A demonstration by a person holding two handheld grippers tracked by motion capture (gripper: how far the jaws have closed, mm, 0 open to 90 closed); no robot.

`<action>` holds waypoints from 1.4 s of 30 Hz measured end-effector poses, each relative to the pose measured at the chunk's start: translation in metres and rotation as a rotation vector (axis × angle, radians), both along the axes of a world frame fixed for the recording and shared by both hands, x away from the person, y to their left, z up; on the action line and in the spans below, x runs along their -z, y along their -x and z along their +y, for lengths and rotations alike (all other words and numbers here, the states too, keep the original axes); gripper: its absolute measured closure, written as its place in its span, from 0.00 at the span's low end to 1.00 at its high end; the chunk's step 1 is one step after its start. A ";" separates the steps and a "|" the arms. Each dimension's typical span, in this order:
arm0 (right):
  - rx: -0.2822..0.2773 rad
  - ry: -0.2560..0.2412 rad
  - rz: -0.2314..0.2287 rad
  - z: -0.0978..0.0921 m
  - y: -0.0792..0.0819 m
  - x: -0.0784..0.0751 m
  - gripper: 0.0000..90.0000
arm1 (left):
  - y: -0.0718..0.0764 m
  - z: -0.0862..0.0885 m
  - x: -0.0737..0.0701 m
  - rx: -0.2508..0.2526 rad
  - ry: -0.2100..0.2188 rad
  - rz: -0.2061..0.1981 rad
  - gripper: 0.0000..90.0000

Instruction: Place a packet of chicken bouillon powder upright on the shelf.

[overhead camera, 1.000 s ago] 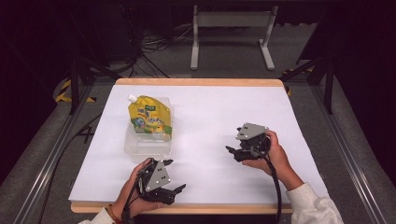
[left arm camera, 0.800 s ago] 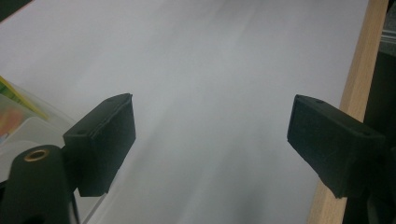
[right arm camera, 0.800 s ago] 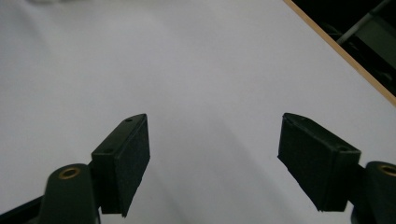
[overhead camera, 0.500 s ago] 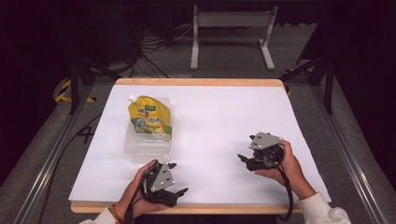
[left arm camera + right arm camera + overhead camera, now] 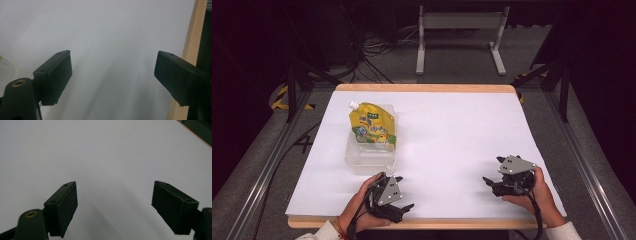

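Note:
A yellow spouted drink pouch (image 5: pixel 373 126) lies in a clear plastic container (image 5: pixel 368 160) on the left half of the white table cover (image 5: pixel 452 135). My left gripper (image 5: pixel 404 192) rests near the table's front edge, just below the container, held by a hand and pointing right. Its jaws stand wide apart over bare white surface, with the left gripper (image 5: pixel 112 77) holding nothing. My right gripper (image 5: pixel 493 172) sits at the front right, pointing left. The right gripper (image 5: pixel 113 207) is open too, with only white cover between its fingers.
The wooden table edge (image 5: pixel 422 223) runs along the front and shows beside the left gripper's jaw as a wooden edge (image 5: pixel 190 47). Dark floor, cables and a metal stand (image 5: pixel 459 35) lie behind the table. Metal rails flank both sides.
My right gripper has drawn back toward the front right corner of the table. My left gripper has shifted slightly toward the front edge. Both stay open.

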State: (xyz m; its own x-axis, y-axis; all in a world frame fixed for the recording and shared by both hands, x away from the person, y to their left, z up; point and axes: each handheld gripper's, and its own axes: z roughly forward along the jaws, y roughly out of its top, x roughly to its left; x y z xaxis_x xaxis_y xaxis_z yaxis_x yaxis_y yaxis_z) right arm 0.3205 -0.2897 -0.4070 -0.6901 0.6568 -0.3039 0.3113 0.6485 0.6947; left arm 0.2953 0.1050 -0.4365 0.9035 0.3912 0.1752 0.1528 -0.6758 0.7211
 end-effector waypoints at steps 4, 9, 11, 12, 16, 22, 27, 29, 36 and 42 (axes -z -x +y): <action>0.015 -0.006 -0.003 -0.008 0.005 0.003 0.23 | -0.001 -0.001 0.002 0.007 -0.010 0.004 0.17; 0.050 -0.009 -0.024 -0.023 0.016 0.011 0.22 | -0.001 -0.001 0.005 0.005 -0.020 0.011 0.16; 0.062 -0.020 -0.025 -0.029 0.020 0.015 0.22 | -0.001 -0.001 0.005 0.003 -0.020 0.012 0.16; 0.066 -0.032 -0.026 -0.033 0.023 0.017 0.21 | -0.001 -0.001 0.006 0.007 -0.019 0.009 0.16; 0.104 -0.082 -0.012 -0.046 0.032 0.023 0.21 | -0.002 0.000 0.008 0.003 -0.021 0.028 0.15; 0.142 -0.129 0.012 -0.060 0.042 0.030 0.20 | -0.005 0.000 0.010 0.009 0.002 0.058 0.15; 0.168 -0.138 0.018 -0.067 0.051 0.031 0.20 | -0.006 -0.003 0.012 0.021 -0.003 0.074 0.15; 0.177 -0.151 0.015 -0.068 0.051 0.030 0.19 | -0.007 -0.004 0.013 0.025 -0.006 0.079 0.15; 0.173 -0.144 0.015 -0.067 0.050 0.032 0.19 | -0.008 -0.004 0.013 0.027 -0.014 0.085 0.15; 0.172 -0.150 0.009 -0.067 0.050 0.032 0.19 | -0.008 -0.003 0.013 0.023 -0.011 0.084 0.15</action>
